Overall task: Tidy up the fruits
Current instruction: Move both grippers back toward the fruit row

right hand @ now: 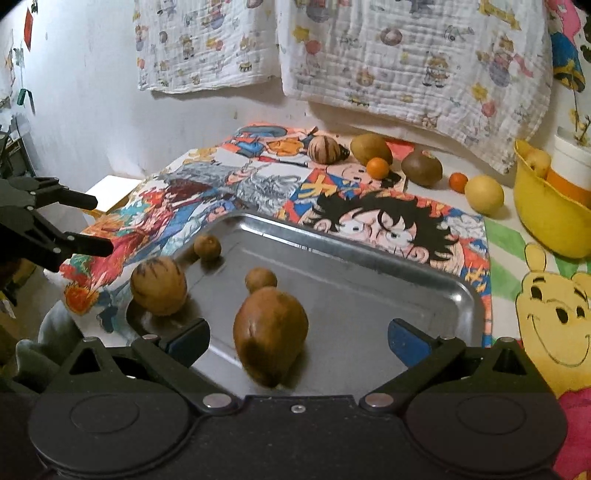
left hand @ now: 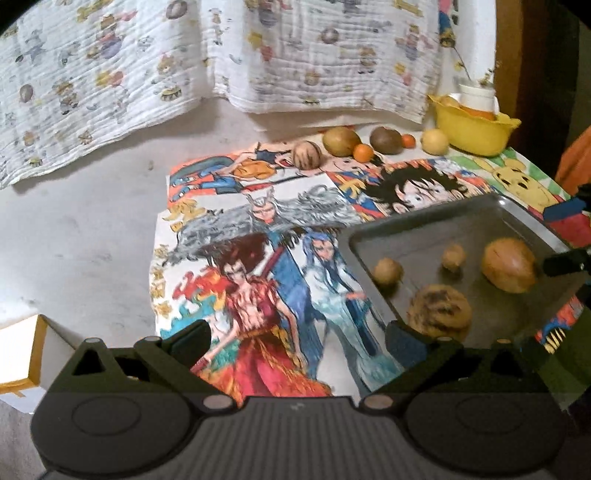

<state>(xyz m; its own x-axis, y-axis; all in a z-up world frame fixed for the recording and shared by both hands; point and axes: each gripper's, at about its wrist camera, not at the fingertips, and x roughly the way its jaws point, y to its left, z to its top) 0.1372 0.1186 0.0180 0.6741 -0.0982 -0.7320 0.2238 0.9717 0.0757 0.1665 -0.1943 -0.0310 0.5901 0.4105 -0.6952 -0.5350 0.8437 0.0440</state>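
Hung along the white wall: 2 crinkled white muslin cloths (right hand: 413,66) printed with small cartoon figures, lower edges drooping toward the counter (left hand: 92,229). Spread flat over that pale counter: a bright patchwork of cartoon and anime prints (left hand: 258,258), a black-haired face (right hand: 384,221) near the far edge, a yellow smiling bear (right hand: 554,317) at the right. Left of the prints, a white box with yellow edging (left hand: 22,354). Stuck high on the left wall, a small red paper (right hand: 28,23).

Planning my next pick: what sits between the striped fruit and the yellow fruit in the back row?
In the right wrist view, from striped fruit to yellow fruit: a brown fruit, small orange, darker brown fruit, another small orange.
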